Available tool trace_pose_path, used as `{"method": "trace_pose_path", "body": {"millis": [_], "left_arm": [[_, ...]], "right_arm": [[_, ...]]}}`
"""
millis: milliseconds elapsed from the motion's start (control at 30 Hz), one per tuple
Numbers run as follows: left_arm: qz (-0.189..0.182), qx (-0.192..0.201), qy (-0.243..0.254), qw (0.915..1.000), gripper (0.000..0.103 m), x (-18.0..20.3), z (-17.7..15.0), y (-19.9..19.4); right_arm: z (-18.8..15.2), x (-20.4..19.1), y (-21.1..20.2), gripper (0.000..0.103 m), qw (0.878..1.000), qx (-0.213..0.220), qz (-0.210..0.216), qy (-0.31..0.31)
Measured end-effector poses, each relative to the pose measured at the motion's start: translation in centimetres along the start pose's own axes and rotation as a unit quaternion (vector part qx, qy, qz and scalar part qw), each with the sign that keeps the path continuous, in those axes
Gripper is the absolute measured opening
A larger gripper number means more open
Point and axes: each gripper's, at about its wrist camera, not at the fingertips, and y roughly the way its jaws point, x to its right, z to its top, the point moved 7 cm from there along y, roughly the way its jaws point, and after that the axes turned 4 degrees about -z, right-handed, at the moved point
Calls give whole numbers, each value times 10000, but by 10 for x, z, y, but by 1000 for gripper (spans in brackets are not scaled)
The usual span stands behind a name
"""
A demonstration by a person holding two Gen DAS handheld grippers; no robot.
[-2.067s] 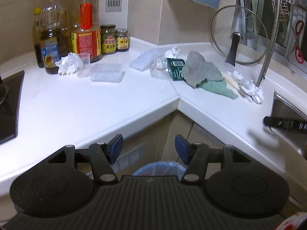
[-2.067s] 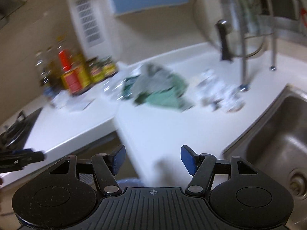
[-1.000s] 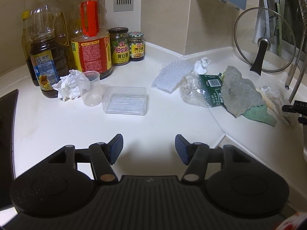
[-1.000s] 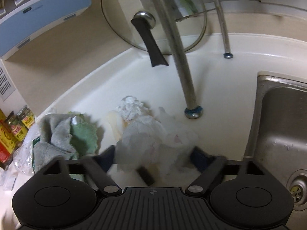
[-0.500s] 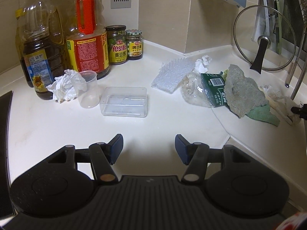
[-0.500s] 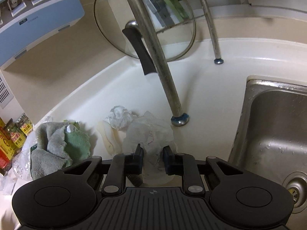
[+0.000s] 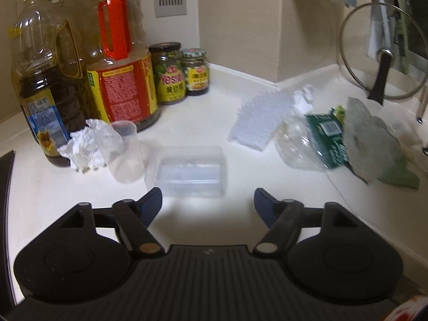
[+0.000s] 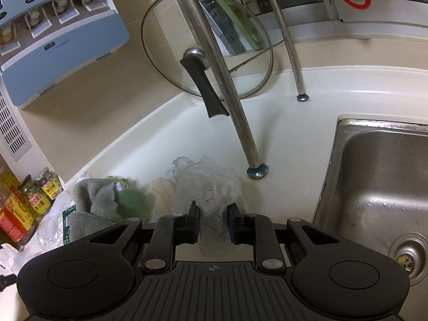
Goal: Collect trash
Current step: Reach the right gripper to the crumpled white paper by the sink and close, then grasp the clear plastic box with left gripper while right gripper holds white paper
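Right gripper (image 8: 213, 223): jaws narrow, pinched on a crumpled white tissue (image 8: 207, 184). A second ago they stood wide around that wad; half a second ago they had already closed on it. Tissue is thin, wrinkled, faintly marked with ink, bunched up between the pads and spilling out beyond them. It sits near the blue-capped foot of a metal rack leg (image 8: 256, 172). Just left of it lies a grey-and-green cloth (image 8: 107, 200), soft and nubby. To the right, a steel sink (image 8: 379, 187) with water drops. Behind, a round glass lid (image 8: 248, 40) with a black handle leans on the wall.

Left gripper (image 7: 208, 200): jaws opening, wider than a second ago, nothing between them. Since then the view has drawn closer to a clear plastic box (image 7: 188, 171), rectangular with soft corners, now just beyond the fingertips. Left of the box, touching or nearly so, a clear plastic cup (image 7: 125, 151), then a second crumpled tissue (image 7: 83, 147) against the oil bottles (image 7: 45, 80). Far right on the white countertop (image 7: 240, 187): a sheet of bubble wrap (image 7: 260, 119) and a clear bag with a green label (image 7: 313, 139).
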Motion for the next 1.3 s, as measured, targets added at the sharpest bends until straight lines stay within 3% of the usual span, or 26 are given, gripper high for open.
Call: {"method": "trace_pose_path", "body": {"millis": [33,100,367,667,833,1300], "left_arm": [[2,15,-5,10000,74,-2,2,3],[20,57,-15,10000,86,-7,7,9],[57,71,82,9999,93,-18,14,36],[121,-46,-70,9999,93,-31,6,54],[16,-55,-14,10000,85,-30,5,57],[25,6,96,10000,84,-24,8,36]], "right_arm": [[-1,-1,-1,21,10000,1,-20,4],[-2,-1,-3,21,10000,0,-49,30],[-4,-8,-5,21,9999,24,-108,78],[-6,-13,-7,22,9999,34,-116,54],[-7,-15,-7,21,9999,10,-118,45],[-1,-22,-16,21,9998,84,165,-43]]}}
